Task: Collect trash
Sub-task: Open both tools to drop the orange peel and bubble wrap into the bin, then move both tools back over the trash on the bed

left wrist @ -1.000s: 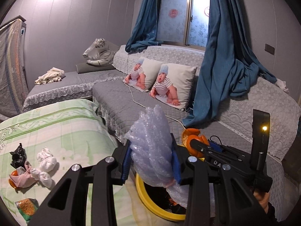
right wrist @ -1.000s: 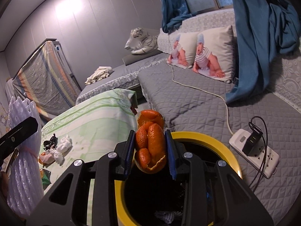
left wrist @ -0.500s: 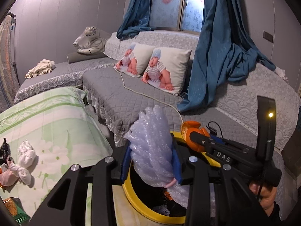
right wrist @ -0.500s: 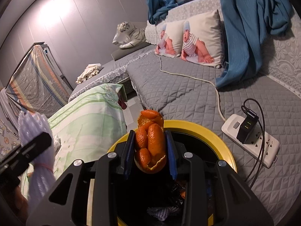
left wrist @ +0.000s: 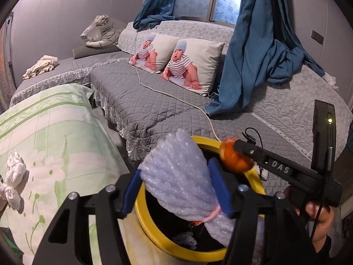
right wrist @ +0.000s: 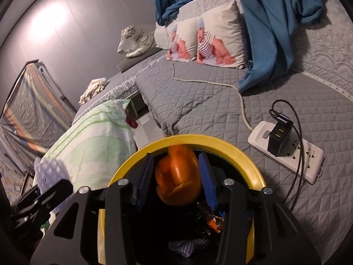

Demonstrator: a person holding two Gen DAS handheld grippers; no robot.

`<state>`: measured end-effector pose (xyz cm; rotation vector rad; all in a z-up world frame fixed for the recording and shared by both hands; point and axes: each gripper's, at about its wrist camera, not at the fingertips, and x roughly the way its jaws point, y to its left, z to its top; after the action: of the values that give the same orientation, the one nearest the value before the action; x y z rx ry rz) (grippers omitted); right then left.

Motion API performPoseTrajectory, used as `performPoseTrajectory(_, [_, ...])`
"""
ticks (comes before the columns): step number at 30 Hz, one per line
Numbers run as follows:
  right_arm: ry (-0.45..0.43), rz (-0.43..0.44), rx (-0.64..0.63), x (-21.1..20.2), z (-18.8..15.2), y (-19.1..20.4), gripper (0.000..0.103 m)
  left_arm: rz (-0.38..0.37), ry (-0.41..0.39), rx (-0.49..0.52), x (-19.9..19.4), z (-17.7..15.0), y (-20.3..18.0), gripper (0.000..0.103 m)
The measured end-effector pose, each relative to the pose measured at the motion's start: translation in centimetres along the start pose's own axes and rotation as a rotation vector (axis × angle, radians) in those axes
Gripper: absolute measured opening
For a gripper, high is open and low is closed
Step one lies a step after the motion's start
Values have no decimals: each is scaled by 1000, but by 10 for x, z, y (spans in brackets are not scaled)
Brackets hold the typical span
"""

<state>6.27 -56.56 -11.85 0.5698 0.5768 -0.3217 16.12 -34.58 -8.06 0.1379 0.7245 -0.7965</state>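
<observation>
Left wrist view: your left claw (left wrist: 176,190) is opening around the light, springy bubble wrap bundle (left wrist: 183,176), while your right claw (right wrist: 175,176) is opening off the soft orange peel (right wrist: 177,181) over the yellow-rimmed bin (right wrist: 220,141).

Two baby-print pillows (left wrist: 176,64) lean on the grey sofa (left wrist: 143,101); a power strip (right wrist: 286,152) lies nearby.

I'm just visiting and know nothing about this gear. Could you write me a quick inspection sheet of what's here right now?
Surface: green floral cloth beside a yellow-rimmed bin.
Job's things: bubble wrap and orange peel, both over the bin.
Clutter: white tissues on the cloth; trash already in the bin.
Grippers: left gripper opening around the wrap; right gripper opening, peel blurred between its jaws.
Cables: power strip with charger on the sofa.
Surroundings: grey sofa, baby pillows, blue curtains, tiger toy.
</observation>
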Motion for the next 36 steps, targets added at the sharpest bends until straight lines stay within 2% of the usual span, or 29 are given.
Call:
performPoseTrajectory(3, [-14,-15,7,-3,2,-1,51,0,-9,-21,-4,0,6,70])
performPoseTrajectory(10, [-26,-29,1,-9,6,6,52,8,-61,-47,-24,4,18,78])
performPoseTrajectory(16, [-71,4,-44,-24,10,31,66,52,-127,-99,-53,7,43,89])
performPoseTrajectory(18, [-90,24,-72,-28,11,45,72,81,-152,-110,-65,5,56,95])
performPoseTrajectory(27, [-118,103,-201,-33,11,120,81,213,-203,-196,-115,-10,125,95])
performPoseTrajectory(36, [-86,208,-326,-17,-5,207,85,361,-236,-265,-177,-46,193,95])
